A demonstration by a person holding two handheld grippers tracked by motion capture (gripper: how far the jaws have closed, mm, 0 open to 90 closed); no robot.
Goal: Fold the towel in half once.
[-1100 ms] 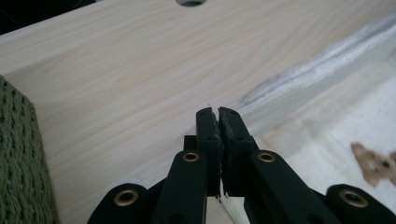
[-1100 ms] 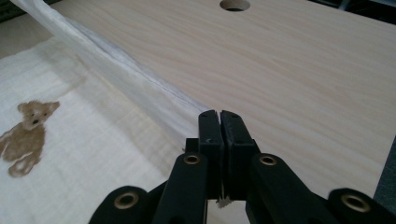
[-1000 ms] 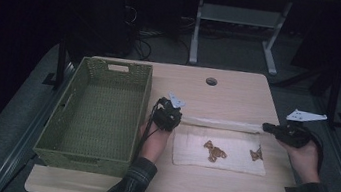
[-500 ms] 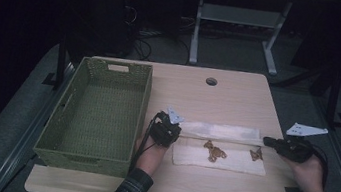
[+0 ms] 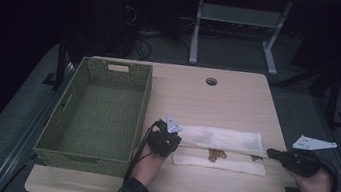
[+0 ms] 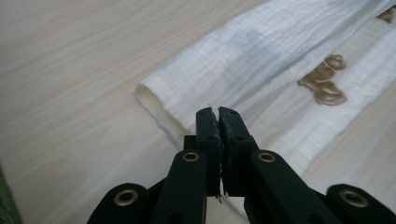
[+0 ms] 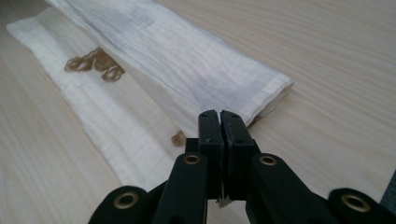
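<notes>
A white cloth [image 5: 225, 139] with brown printed figures [image 5: 216, 155] lies on the wooden table, its far half folded over toward me. My left gripper [image 5: 173, 138] is shut on the folded layer's left corner, and my right gripper [image 5: 269, 153] is shut on its right corner. In the left gripper view the jaws [image 6: 218, 114] are pressed together over the cloth [image 6: 261, 60], with a brown figure [image 6: 324, 86] to the right. In the right gripper view the jaws [image 7: 219, 116] are also closed, the cloth [image 7: 187, 60] runs away to the upper left, and a brown figure [image 7: 95, 63] shows on the lower layer.
A green woven basket [image 5: 141, 117] with nothing in it stands on the table's left side, right beside my left gripper. A round cable hole [image 5: 211, 81] sits near the far edge. Bare wood [image 5: 238, 105] lies beyond the cloth.
Both grippers have moved toward the near edge and drawn the cloth's far edge over it. The fold now covers most of the brown figures.
</notes>
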